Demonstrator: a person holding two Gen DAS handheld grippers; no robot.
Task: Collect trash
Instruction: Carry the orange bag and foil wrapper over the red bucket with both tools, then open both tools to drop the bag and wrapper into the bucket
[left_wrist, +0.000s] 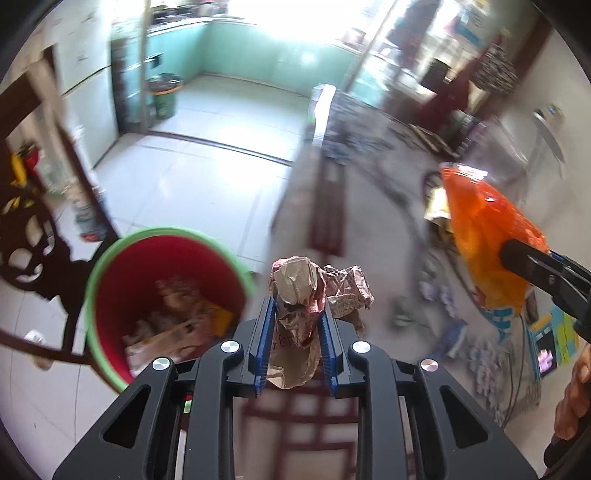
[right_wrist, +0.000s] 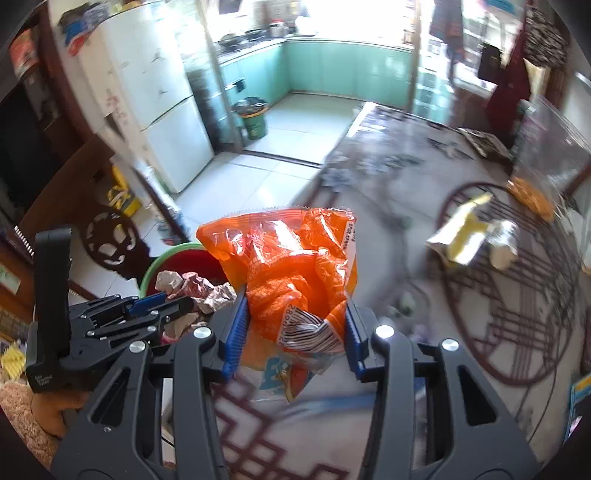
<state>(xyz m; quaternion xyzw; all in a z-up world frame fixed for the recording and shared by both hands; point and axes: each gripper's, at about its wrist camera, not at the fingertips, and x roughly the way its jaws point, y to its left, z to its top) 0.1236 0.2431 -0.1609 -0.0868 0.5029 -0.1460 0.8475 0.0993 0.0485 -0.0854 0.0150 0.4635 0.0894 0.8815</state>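
My left gripper (left_wrist: 297, 306) is shut on a crumpled brown and red paper wrapper (left_wrist: 299, 291), held above the table's edge. Just left of it and lower stands a red bin with a green rim (left_wrist: 110, 258), holding several scraps. In the right wrist view my right gripper (right_wrist: 295, 299) is shut on an orange snack bag (right_wrist: 288, 258) with a barcode. The left gripper (right_wrist: 162, 301) with its crumpled paper (right_wrist: 199, 288) shows at the left there, over the bin (right_wrist: 170, 254). The orange bag (left_wrist: 480, 229) and the right gripper's finger (left_wrist: 532, 262) appear at the right of the left wrist view.
A glass-topped table (right_wrist: 388, 173) carries a yellow wrapper (right_wrist: 461, 229) and a round orange item (right_wrist: 528, 195). Dark carved chairs (left_wrist: 33, 229) stand by the bin. A white fridge (right_wrist: 159, 99), a green kitchen bucket (right_wrist: 253, 118) and tiled floor (left_wrist: 192, 177) lie beyond. A hand (left_wrist: 572, 391) shows at right.
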